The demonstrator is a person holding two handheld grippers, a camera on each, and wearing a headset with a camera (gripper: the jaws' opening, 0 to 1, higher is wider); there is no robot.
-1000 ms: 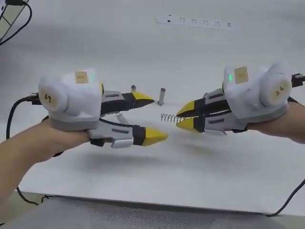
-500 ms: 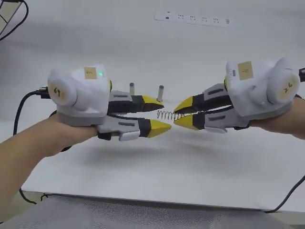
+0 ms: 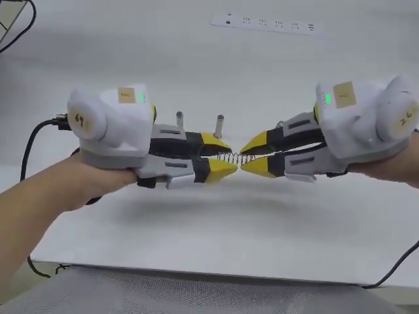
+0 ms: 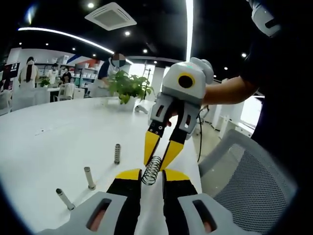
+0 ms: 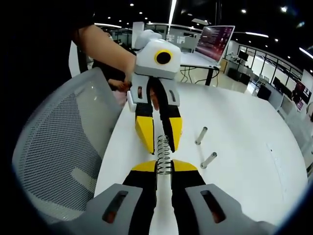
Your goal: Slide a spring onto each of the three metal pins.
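A small metal spring point(image 3: 234, 157) hangs level in the air between both grippers, over the white table point(image 3: 262, 222). My right gripper point(image 3: 252, 157) is shut on one end of the spring point(image 5: 164, 151). My left gripper point(image 3: 224, 157) has its yellow tips closed in on the other end of the spring point(image 4: 151, 170). Behind the tips stand two bare metal pins point(image 3: 179, 120) point(image 3: 219, 125). In the left gripper view, a third pin point(image 4: 117, 153) carries a spring, with the bare pins point(image 4: 88, 177) point(image 4: 64, 199) nearer.
A white power strip point(image 3: 268, 26) lies at the table's far edge. A black cable point(image 3: 29, 154) trails from the left gripper off the table's left side. A grey mesh chair point(image 3: 196, 294) sits at the near edge. People stand far off beyond the table point(image 4: 54, 76).
Both grippers rose and came together. The left gripper's jaws, wide open a second ago, have closed around the free end of the spring that the right gripper holds.
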